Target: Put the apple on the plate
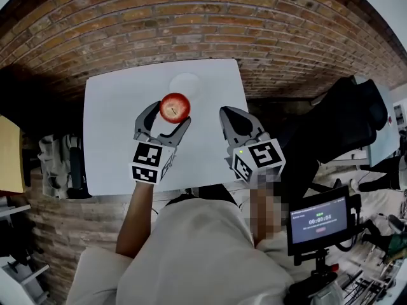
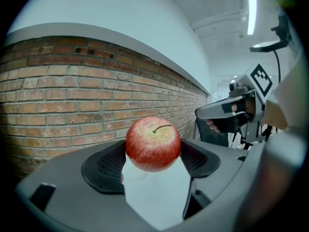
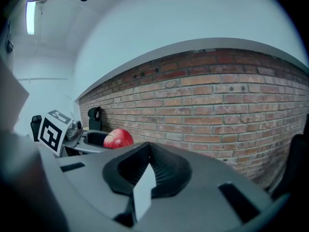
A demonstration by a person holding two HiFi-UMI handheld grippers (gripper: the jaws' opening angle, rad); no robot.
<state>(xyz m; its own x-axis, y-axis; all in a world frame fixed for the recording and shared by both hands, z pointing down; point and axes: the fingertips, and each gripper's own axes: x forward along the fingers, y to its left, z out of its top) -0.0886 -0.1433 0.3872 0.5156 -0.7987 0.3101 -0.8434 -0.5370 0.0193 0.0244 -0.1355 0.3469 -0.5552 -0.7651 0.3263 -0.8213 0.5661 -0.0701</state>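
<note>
**Left fingers (image 2: 104,167) clamped on the apple (image 2: 153,143), beside the plate**

Both left jaws press the red apple's flanks, and it sits stem-up between them. In the head view the left gripper (image 1: 172,113) holds the apple (image 1: 175,107) over the middle of the white table (image 1: 108,145), at the near rim of the plate (image 1: 187,81).

The plate lies close to the table's far edge, which runs along the brick wall (image 1: 203,18). Bare tabletop lies open to the left and towards the person.

The right gripper (image 1: 229,115) hangs near the table's right edge. Its jaws are drawn almost together with nothing in them, leaving only a thin sliver of table showing between.

White on white, the plate is faint, and the apple hides its near rim.
</note>
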